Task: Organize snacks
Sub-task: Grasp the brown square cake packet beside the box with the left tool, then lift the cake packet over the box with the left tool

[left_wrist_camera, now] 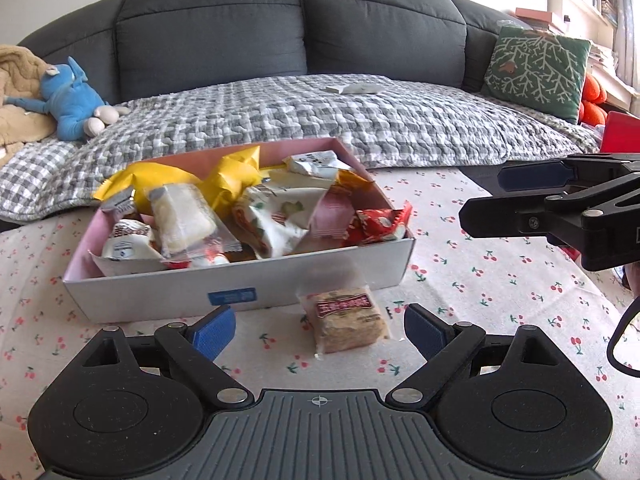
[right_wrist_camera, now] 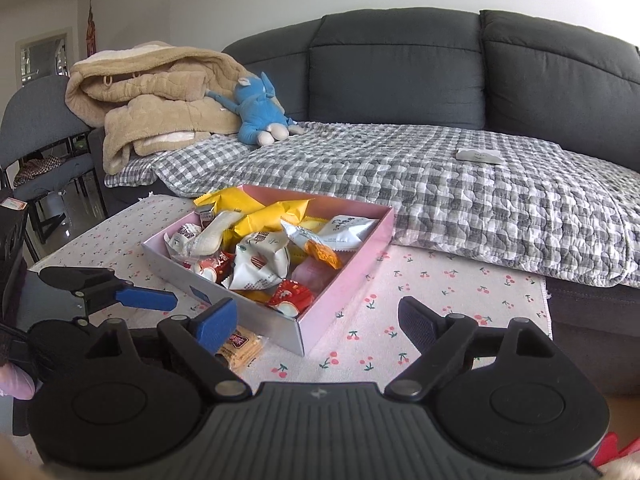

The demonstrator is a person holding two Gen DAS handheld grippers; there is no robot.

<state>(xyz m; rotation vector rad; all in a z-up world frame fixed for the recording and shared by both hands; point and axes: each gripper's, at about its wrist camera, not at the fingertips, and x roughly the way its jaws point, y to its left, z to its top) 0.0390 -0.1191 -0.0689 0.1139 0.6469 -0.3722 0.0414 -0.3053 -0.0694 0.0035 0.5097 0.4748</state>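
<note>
Hovering low over the desk (left_wrist_camera: 500, 280) with its blue-padded fingers spread wide, the left hand-held gripper (left_wrist_camera: 318, 330) grips nothing. A clear-wrapped biscuit snack (left_wrist_camera: 346, 320) with a dark red label lies flat on the cherry-print cloth in the gap between those fingers, a little toward the right one, touching neither. Just past it at 12 o'clock, the grey front wall of the snack box (left_wrist_camera: 240, 280) stands close to the wrapper's far end; whether they touch cannot be told.

The box, pink inside, is heaped with packets: two yellow bags (left_wrist_camera: 224, 176) at the back, a pale cake in clear wrap (left_wrist_camera: 182, 218) at the left front, white printed packets in the middle, and a red packet (left_wrist_camera: 382, 222) lying over the right front corner.

At 3 o'clock in the left wrist view, the right hand-held gripper (left_wrist_camera: 486, 196) reaches in from the side, its fingers parted and holding nothing. In its own view the right hand-held gripper is likewise spread above the bare cloth, with the box's near corner at about 11 o'clock.

Beyond the desk at 12 o'clock runs a dark grey sofa (left_wrist_camera: 280, 28) covered with a grey checked quilt (left_wrist_camera: 320, 120). On it, at 10 o'clock, lies a blue plush toy (left_wrist_camera: 72, 100) beside a tan blanket (right_wrist_camera: 160, 100); at 2 o'clock leans a green patterned cushion (left_wrist_camera: 536, 68).
</note>
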